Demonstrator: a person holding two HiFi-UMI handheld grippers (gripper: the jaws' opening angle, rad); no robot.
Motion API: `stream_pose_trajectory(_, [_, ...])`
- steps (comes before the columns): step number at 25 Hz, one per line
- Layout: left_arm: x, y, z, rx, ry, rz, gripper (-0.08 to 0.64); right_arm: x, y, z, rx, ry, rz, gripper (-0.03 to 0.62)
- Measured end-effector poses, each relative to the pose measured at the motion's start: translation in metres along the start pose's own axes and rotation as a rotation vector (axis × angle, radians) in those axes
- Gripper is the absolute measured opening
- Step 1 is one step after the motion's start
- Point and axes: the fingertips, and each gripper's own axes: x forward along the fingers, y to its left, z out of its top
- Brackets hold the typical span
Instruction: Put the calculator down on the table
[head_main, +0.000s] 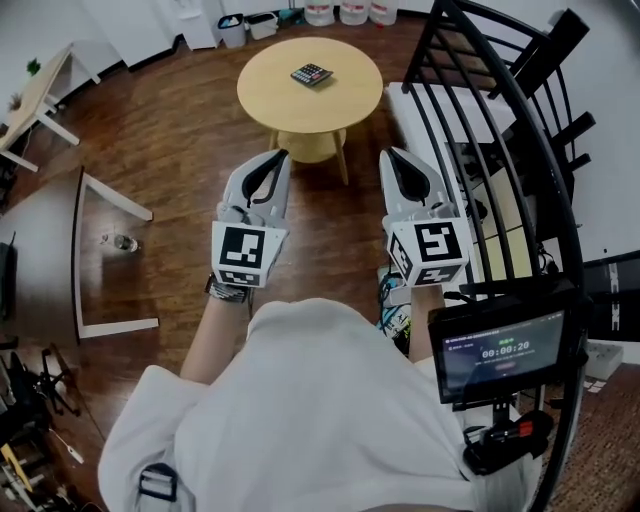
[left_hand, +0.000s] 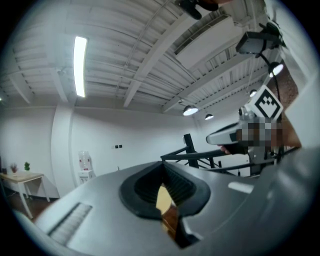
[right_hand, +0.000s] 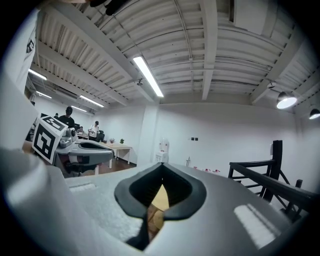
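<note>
A dark calculator (head_main: 311, 75) lies flat on the round wooden table (head_main: 268, 98) at the far middle of the head view. My left gripper (head_main: 278, 157) and right gripper (head_main: 392, 155) are held level, side by side, short of the table's near edge, both pointing toward it. Each has its jaws shut with nothing between them. In the left gripper view my left gripper (left_hand: 162, 172) shows closed jaws, with only a thin slit of the tabletop behind. The right gripper view shows the same for my right gripper (right_hand: 161, 172). The calculator appears in neither gripper view.
A black stair railing (head_main: 500, 150) curves down the right side, close to my right arm. A white table frame (head_main: 100, 200) and a small bottle (head_main: 120, 242) on the wooden floor are at the left. A small screen (head_main: 500, 350) is mounted near my right elbow.
</note>
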Motion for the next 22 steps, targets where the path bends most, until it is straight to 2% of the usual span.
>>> stream_pose_trajectory(4, [0.001,0.007,0.001,0.007,-0.006,0.014,0.000,0.005,0.006,0.001,0.005,-0.010,0.000,-0.002])
stream_pose_trajectory(22, [-0.004,0.007,-0.002,0.018,-0.009,-0.035,0.014,0.009,0.021,0.001,-0.020,0.014,0.021,-0.002])
